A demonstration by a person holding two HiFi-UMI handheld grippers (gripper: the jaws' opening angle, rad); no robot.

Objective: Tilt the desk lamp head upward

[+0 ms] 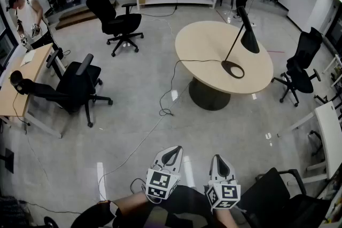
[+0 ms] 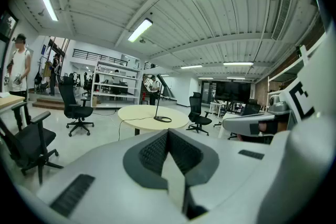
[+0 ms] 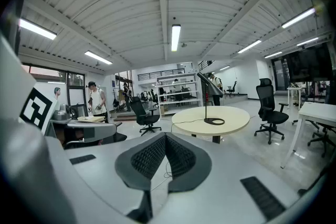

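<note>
A black desk lamp (image 1: 248, 36) stands on the round beige table (image 1: 206, 48) far ahead, its cone head angled down over its ring base (image 1: 233, 69). The left gripper view shows the lamp (image 2: 158, 106) small and distant, and it is just as far off in the right gripper view, where the lamp (image 3: 209, 97) stands on the table. My left gripper (image 1: 172, 153) and right gripper (image 1: 220, 160) are low at the near edge, side by side over the floor, several steps from the table. Both are shut with nothing between the pads, as the left gripper (image 2: 168, 134) and right gripper (image 3: 166, 136) close-ups show.
A cable (image 1: 170, 94) runs from the lamp across the floor toward me. Black office chairs stand at the left (image 1: 75, 87), back left (image 1: 115, 21), right (image 1: 299, 67) and near right (image 1: 283, 203). A wooden desk (image 1: 21, 83) is at the left. People stand at the back.
</note>
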